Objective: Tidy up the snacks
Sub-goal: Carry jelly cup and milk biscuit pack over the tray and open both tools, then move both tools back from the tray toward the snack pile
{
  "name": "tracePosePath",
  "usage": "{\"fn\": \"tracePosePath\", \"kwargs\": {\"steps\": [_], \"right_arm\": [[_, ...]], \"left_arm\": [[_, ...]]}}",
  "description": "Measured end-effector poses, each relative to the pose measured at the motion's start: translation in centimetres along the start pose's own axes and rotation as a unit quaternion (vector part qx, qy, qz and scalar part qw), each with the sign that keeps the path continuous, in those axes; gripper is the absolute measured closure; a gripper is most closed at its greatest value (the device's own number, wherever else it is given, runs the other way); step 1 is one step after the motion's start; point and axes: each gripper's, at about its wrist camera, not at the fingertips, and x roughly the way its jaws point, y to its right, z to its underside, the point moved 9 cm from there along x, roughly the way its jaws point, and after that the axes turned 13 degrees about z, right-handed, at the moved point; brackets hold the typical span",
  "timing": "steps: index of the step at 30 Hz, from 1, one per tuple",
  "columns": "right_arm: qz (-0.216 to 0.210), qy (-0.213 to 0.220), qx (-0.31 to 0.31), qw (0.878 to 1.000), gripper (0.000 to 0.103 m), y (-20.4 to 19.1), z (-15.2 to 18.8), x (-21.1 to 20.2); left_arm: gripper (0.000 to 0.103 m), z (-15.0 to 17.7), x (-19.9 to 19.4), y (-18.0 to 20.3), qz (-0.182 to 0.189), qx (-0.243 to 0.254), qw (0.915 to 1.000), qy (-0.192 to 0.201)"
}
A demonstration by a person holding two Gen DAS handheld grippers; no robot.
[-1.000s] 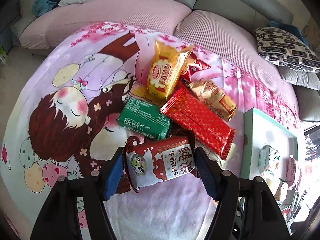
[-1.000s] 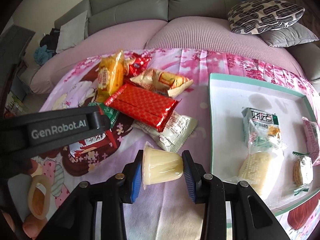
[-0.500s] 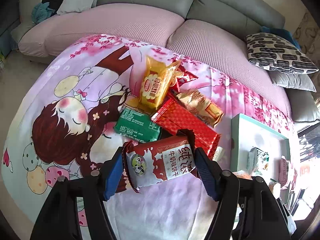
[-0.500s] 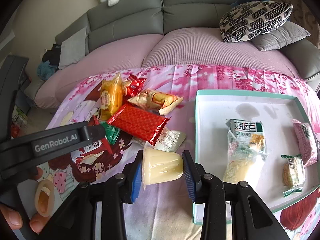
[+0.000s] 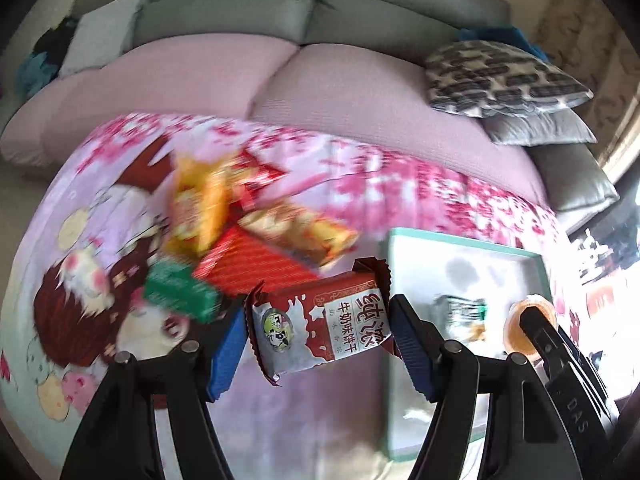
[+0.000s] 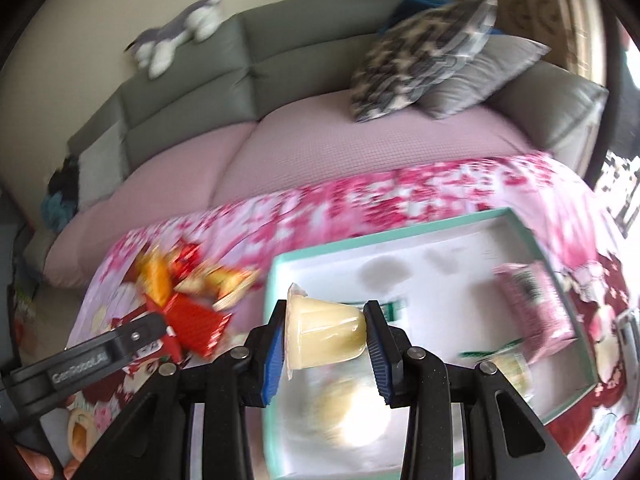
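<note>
My left gripper (image 5: 318,334) is shut on a red and white milk biscuit packet (image 5: 320,326), held above the cloth just left of the teal-rimmed white tray (image 5: 390,312). My right gripper (image 6: 326,340) is shut on a pale yellow jelly cup (image 6: 326,338), held over the tray (image 6: 516,222); the cup also shows in the left wrist view (image 5: 516,326). A pile of snacks lies left of the tray: a red packet (image 5: 248,264), a green packet (image 5: 180,290), a yellow bag (image 5: 200,208) and an orange-gold packet (image 5: 304,232).
The tray holds a pink packet (image 6: 536,304), a green-trimmed packet (image 6: 394,306) and other blurred wrapped snacks. The pink cartoon cloth (image 5: 100,280) covers the table. A grey and pink sofa (image 6: 320,136) with patterned cushions (image 6: 424,60) stands behind.
Both grippers have swung right, still holding their snacks. The right gripper with the jelly cup has moved from beside the tray to over it. The left gripper has come closer to the tray's left edge.
</note>
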Motion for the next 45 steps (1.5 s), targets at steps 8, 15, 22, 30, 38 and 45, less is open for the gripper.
{"fn": "tracePosePath", "kwargs": {"steps": [8, 15, 22, 30, 38, 45], "right_arm": [[0.062, -0.014, 0.067, 0.996, 0.063, 8.6, -1.6, 3.1], [0.082, -0.025, 0.079, 0.993, 0.063, 11.6, -1.2, 5.0], [0.086, -0.033, 0.095, 0.991, 0.063, 13.1, -1.1, 5.8], [0.088, -0.06, 0.108, 0.988, 0.063, 13.7, -0.3, 6.6], [0.077, -0.044, 0.108, 0.99, 0.032, 13.4, -0.9, 5.7], [0.073, -0.042, 0.091, 0.992, 0.009, 12.6, -1.0, 5.7]], "left_arm": [[0.032, -1.7, 5.1, 6.2, 0.02, 0.056, 0.9978, -0.029], [0.032, -2.1, 9.6, 10.3, 0.04, 0.085, 0.9941, -0.056], [0.032, -1.7, 12.3, 13.0, 0.059, 0.099, 0.9907, -0.074], [0.026, -1.9, 11.6, 12.5, 0.06, 0.088, 0.9918, -0.071], [0.012, -2.6, 9.5, 9.0, 0.006, 0.056, 0.9969, -0.054], [0.009, -2.4, 8.1, 6.1, -0.037, 0.044, 0.9978, -0.034]]}}
